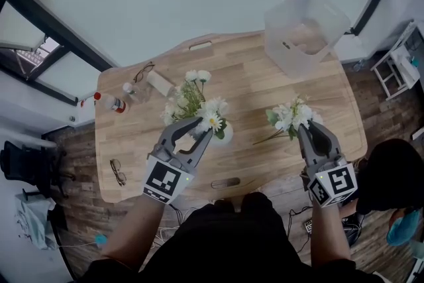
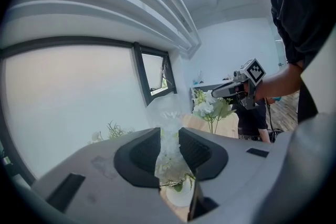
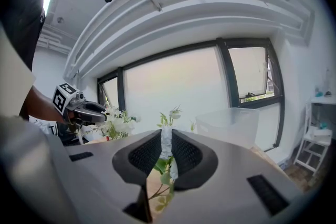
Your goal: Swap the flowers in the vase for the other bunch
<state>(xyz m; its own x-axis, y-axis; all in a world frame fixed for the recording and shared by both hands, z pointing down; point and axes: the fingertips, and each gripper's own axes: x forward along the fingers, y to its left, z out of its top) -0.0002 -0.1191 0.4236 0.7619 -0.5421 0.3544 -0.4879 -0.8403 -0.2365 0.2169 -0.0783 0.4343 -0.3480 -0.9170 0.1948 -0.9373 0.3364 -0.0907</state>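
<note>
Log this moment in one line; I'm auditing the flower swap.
left gripper: open around vase flowers | right gripper: shut on other bunch

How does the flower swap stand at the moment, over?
Left gripper open around the vase flowers. Right gripper shut on the other bunch. Vase not yet emptied.

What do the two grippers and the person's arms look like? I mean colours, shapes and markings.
The left gripper and the right gripper are alike: grey bodies, two curved jaws lined with black ribbed pads, and a cube with black-and-white square markers at the rear. No cables show. The person wears a black top whose sleeves leave the forearms bare.
</note>
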